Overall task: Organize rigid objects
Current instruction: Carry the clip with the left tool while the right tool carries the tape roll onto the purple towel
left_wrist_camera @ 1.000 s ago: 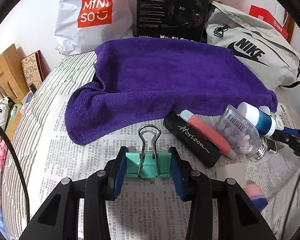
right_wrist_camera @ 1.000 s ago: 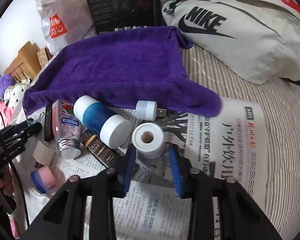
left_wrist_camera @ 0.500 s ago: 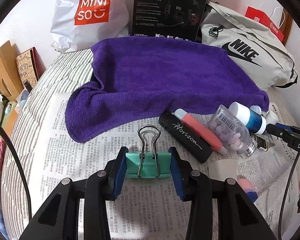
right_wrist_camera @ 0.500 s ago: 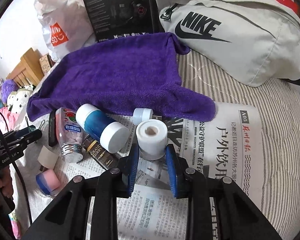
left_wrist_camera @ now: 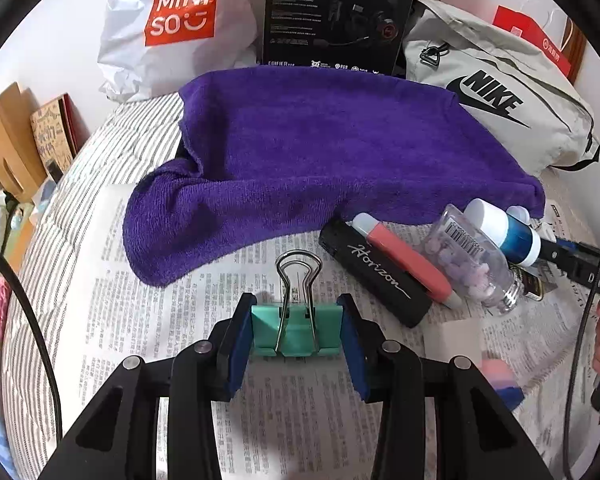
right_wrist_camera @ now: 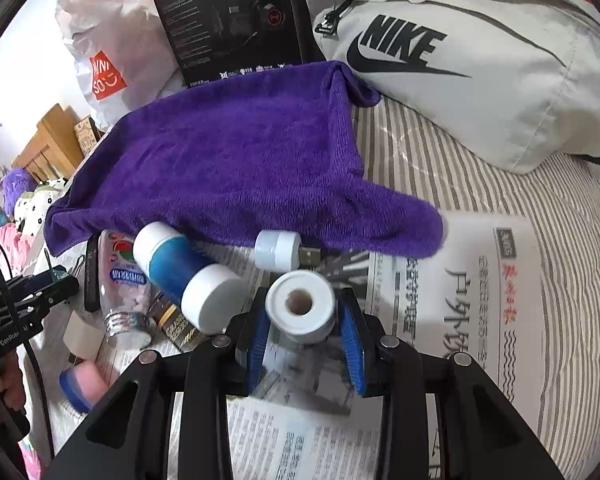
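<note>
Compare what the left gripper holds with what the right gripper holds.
The left gripper clamps a flat teal binder clip with wire handles; the right gripper holds a white roll, round with a centre hole. Both sit squarely between blue pads, over newspaper.

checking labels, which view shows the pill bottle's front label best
The right wrist view: the pill bottle shows its printed front label there. The left wrist view shows the same bottle from its barcode side only.

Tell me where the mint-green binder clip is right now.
In the left wrist view the mint-green binder clip sits clamped in the left gripper, over the newspaper, near the purple towel.
</note>
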The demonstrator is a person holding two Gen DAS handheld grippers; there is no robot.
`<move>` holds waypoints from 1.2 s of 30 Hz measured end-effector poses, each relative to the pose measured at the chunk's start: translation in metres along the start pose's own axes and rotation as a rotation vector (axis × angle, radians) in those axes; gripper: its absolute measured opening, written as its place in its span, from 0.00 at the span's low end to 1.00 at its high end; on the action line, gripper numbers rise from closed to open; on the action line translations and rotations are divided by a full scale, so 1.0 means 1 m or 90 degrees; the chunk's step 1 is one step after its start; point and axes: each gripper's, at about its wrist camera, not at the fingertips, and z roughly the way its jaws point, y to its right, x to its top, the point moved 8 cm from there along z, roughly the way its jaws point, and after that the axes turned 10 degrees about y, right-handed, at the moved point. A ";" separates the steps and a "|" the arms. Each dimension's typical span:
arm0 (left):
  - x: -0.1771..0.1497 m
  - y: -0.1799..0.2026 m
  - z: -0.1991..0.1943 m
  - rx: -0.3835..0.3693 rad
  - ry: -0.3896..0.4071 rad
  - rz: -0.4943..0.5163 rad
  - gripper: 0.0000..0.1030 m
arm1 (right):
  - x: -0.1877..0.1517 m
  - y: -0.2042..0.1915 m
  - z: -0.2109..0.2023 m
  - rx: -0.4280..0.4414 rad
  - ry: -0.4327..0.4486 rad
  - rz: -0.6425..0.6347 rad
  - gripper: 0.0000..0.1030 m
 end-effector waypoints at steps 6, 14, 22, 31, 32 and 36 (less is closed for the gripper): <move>0.004 -0.003 0.000 -0.006 0.004 -0.004 0.38 | -0.001 -0.001 -0.006 0.007 -0.009 -0.011 0.29; 0.025 -0.004 -0.027 -0.009 0.041 -0.003 0.38 | 0.018 -0.008 -0.041 0.013 0.022 -0.033 0.29; 0.067 -0.001 -0.053 -0.011 0.098 0.013 0.38 | 0.054 -0.018 -0.053 0.028 0.065 -0.038 0.29; 0.105 0.008 -0.036 -0.044 0.105 0.017 0.38 | 0.093 -0.025 -0.035 0.029 0.079 -0.066 0.29; 0.108 0.009 -0.030 -0.049 0.102 0.014 0.38 | 0.097 -0.026 -0.032 0.030 0.079 -0.066 0.29; 0.118 0.011 -0.012 -0.057 0.096 0.009 0.38 | 0.108 -0.024 -0.013 0.024 0.071 -0.071 0.29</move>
